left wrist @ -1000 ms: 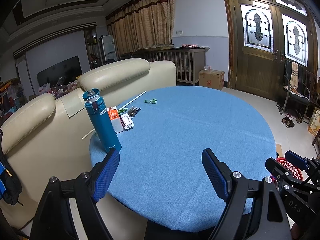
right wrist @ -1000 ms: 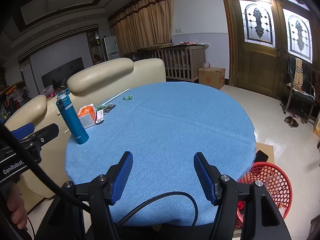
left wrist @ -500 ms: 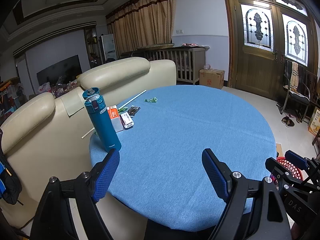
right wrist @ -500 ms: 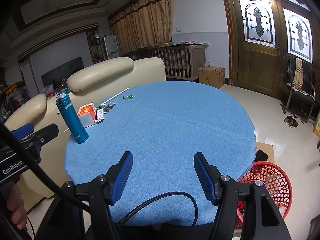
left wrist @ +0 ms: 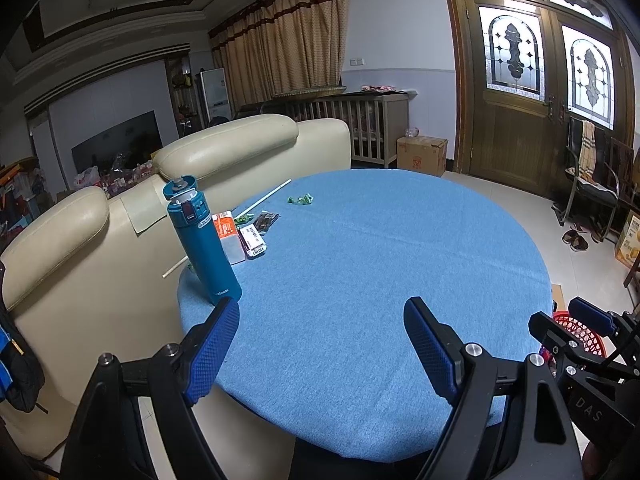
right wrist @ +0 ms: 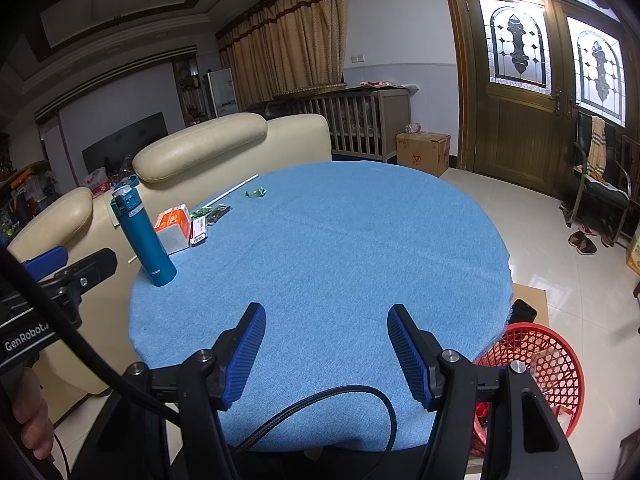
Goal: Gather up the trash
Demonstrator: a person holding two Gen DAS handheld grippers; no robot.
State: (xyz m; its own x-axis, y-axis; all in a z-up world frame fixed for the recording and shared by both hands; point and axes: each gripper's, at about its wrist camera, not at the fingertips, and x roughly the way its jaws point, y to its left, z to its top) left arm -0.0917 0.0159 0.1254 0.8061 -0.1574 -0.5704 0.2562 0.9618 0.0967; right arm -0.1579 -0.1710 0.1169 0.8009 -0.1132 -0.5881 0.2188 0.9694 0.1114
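Left wrist view. Round table [left wrist: 380,280] under a blue cloth, set against a cream sofa [left wrist: 224,152]. At the far left of the cloth: an upright teal flask [left wrist: 204,244]; just behind it an orange-and-white tissue pack [left wrist: 229,236] and a white barcoded packet [left wrist: 253,240]; further back a dark wrapper [left wrist: 267,219], a green wrapper [left wrist: 300,199] lying apart, and a long white stick [left wrist: 262,199] overhanging the table edge. Room: patterned curtains, wooden crib, cardboard box [left wrist: 422,154], double wooden door with stained glass, chair with slippers beside it. Left gripper [left wrist: 320,344]: jaws spread wide over bare cloth, nothing between them. At the right edge, the other tool's body reads "DAS"; only a sliver of the red basket [left wrist: 576,330] shows behind it.

Right wrist view. Same table [right wrist: 340,264] and trash cluster, seen from further right; green wrapper [right wrist: 256,192] and flask [right wrist: 145,236] well away from the gripper. Shown fully here only: the red mesh basket [right wrist: 540,364] on the floor just beside the table's near right edge. Right gripper [right wrist: 326,354]: jaws parted, empty, a black cable looping below. At left, the other tool reads "GenRobot", with the person's fingers [right wrist: 32,420] beneath it.
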